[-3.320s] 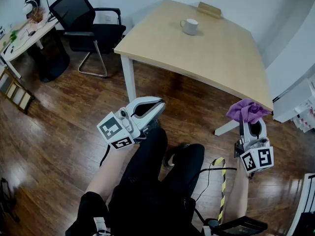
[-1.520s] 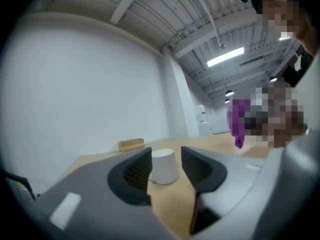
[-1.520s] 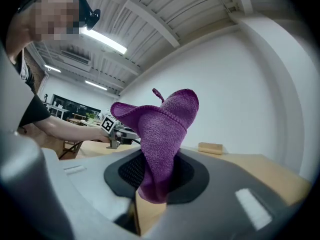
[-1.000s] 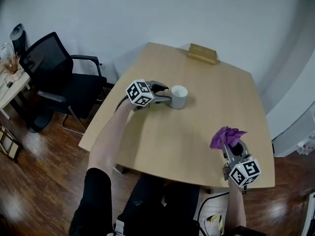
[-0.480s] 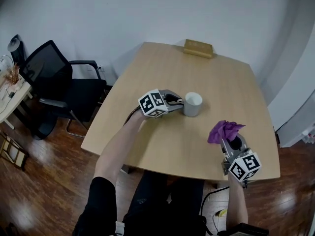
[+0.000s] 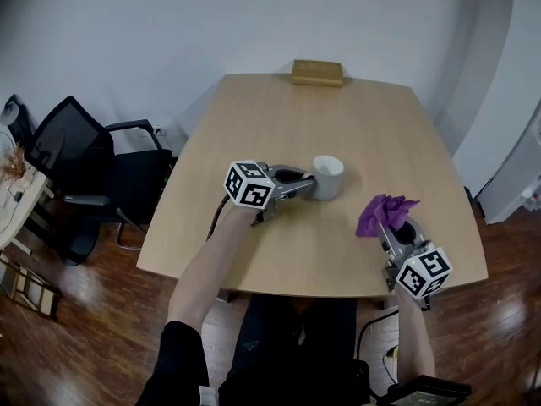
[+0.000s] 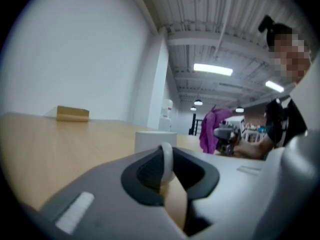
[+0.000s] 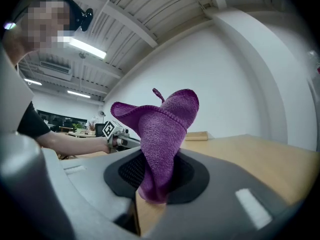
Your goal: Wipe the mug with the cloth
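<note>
You're wrapping up the grab step. Your left gripper [image 6: 304, 184] has just been closing its jaws and is now pinching the thin loop handle [image 7: 167, 160] of the white mug [image 6: 328, 176]. The mug is standing upright around mid-desk [image 6: 279, 252]; can't tell if it's resting on the top or hanging just above it. Your right gripper [image 6: 394, 228] is clamping the purple cloth [image 6: 383, 212], which is sticking up out of the jaws in a bunch, to the near right and apart from the mug.

Wiping isn't happening yet, imo. The next move is calling for bringing cloth and mug together, w/ the left side steadying the mug while the cloth's loose end is rubbing its wall and rim.

The mug is looking like glazed ceramic: smooth, cylindrical, prob. slick, so it's likely twisting in the grip if you're pressing hard. The cloth is looking like fuzzy microfibre, soft and floppy. The desk is showing a flat, pale wood-look top.
</note>
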